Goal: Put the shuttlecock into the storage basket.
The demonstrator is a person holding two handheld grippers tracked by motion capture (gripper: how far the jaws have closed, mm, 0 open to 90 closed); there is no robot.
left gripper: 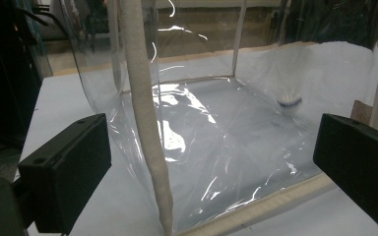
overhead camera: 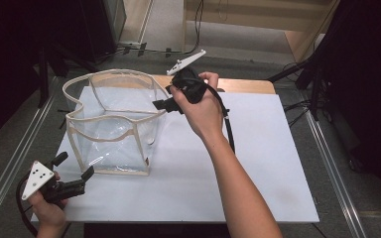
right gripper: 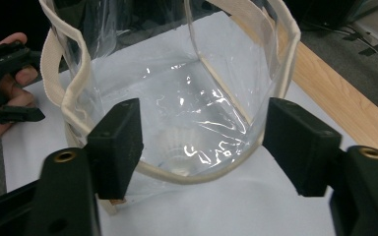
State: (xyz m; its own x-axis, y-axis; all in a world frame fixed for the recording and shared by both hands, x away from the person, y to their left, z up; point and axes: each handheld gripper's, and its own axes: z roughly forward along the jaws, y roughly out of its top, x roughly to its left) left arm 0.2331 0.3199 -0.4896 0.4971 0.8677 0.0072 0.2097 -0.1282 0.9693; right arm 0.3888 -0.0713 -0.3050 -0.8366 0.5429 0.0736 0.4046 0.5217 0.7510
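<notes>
A clear plastic bag (overhead camera: pixel 111 124) with cream fabric trim stands open on the white table top (overhead camera: pixel 258 163). Through its wall in the left gripper view I see a small white feathered thing with a blue band (left gripper: pixel 289 101) on the bag's floor; it looks like a shuttlecock. My right gripper (overhead camera: pixel 164 96) hangs over the bag's right rim, and in its own view the right gripper (right gripper: pixel 204 128) is open, looking down into the bag (right gripper: pixel 197 98) with nothing between the pads. My left gripper (overhead camera: pixel 74 166) is open at the bag's near left corner, and in its own view the left gripper (left gripper: pixel 214 157) faces a cream corner seam (left gripper: pixel 147 118).
A wooden strip (overhead camera: pixel 248 85) edges the table's far side. Dark stands and cables line the floor at the left and right, and metal rails (overhead camera: pixel 327 148) run along both sides. Bare white surface lies right of the bag.
</notes>
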